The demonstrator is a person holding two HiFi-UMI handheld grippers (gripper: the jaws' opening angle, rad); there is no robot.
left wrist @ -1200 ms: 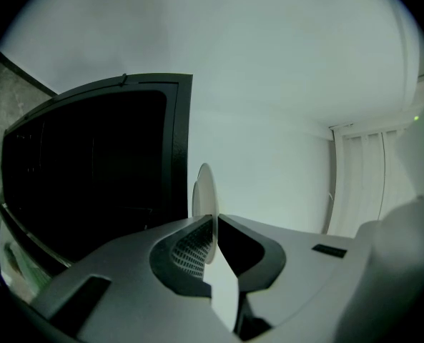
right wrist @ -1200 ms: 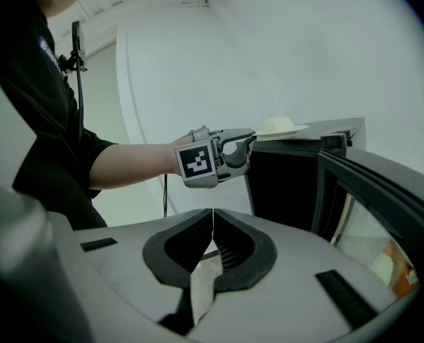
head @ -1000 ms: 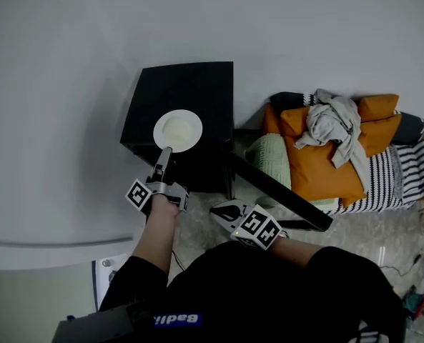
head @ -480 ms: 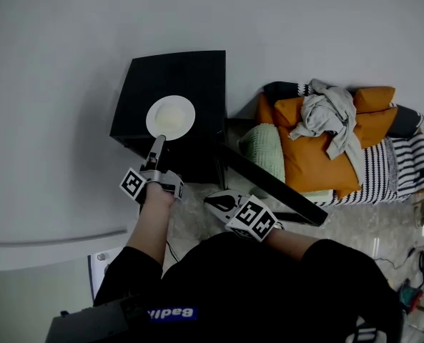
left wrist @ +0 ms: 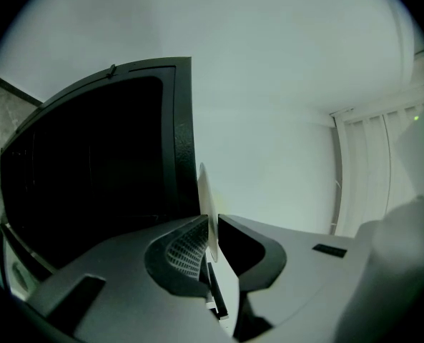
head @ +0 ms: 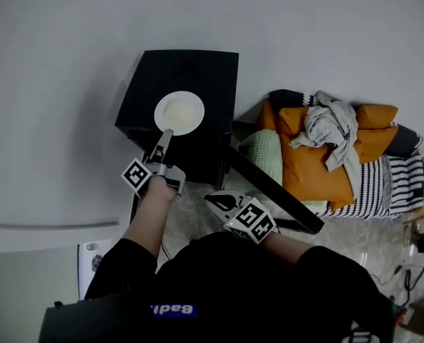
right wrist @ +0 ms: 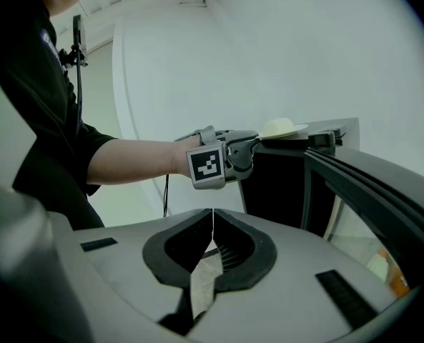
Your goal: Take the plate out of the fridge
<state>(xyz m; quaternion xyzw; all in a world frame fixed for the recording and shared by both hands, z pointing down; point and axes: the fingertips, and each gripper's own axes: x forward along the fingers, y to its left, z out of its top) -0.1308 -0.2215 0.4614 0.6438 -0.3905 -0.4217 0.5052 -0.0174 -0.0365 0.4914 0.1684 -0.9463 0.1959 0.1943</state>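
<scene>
Over fridge [head: 194, 73], left claw [head: 165, 136] clamps plate [head: 180, 112] by its rim.

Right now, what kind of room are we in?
Probably a corner of someone's home, maybe a bedroom: a small black fridge stands against a plain white wall, with orange cushions, crumpled clothes and a striped blanket piled beside it.

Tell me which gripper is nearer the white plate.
Left. The left gripper grips the plate by its rim over the fridge; the right gripper sits shut, well apart, by the open door.
</scene>
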